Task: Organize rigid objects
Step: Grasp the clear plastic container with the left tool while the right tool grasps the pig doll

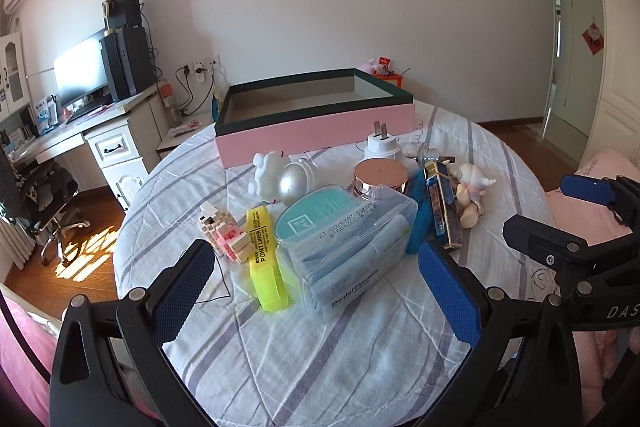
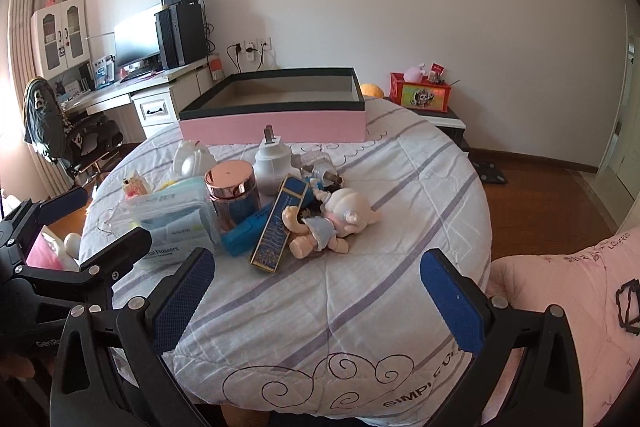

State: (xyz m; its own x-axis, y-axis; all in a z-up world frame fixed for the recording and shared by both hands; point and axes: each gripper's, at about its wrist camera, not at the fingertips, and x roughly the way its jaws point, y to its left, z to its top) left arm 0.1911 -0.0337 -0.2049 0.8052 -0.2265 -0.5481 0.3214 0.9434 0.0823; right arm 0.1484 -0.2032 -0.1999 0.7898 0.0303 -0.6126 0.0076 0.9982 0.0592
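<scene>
Left wrist view shows me my left claw point(image 1: 316, 283) spread wide and gripping nothing, hovering above the near edge of the striped cloth that covers the round surface point(image 1: 360, 355). At the far side sits a pink box point(image 1: 316, 135) with a dark green rim; what I can see of its grey interior holds nothing. Nearer me, a clear plastic tub point(image 1: 352, 247) holds blue packets, and one of them reads "Dental Flossers". Just left of it lies a yellow highlighter point(image 1: 266, 259) printed "POINT LINER", touching a small brick-built figure point(image 1: 224, 235). Behind the tub stand a rose-gold-lidded jar point(image 1: 380, 177), a white plug adapter point(image 1: 382, 145), a silver egg-shaped piece point(image 1: 296, 183) and a white figurine point(image 1: 266, 175).

Through the right wrist view, my right claw point(image 2: 318, 293) is likewise released and empty, over the cloth's front edge, where I read embroidered "SIMPLE". Ahead lies a doll point(image 2: 336, 223) on its side, touching a dark blue and gold carton point(image 2: 278, 227) that leans across a blue tube point(image 2: 244, 231). I cannot read the carton's script.
</scene>
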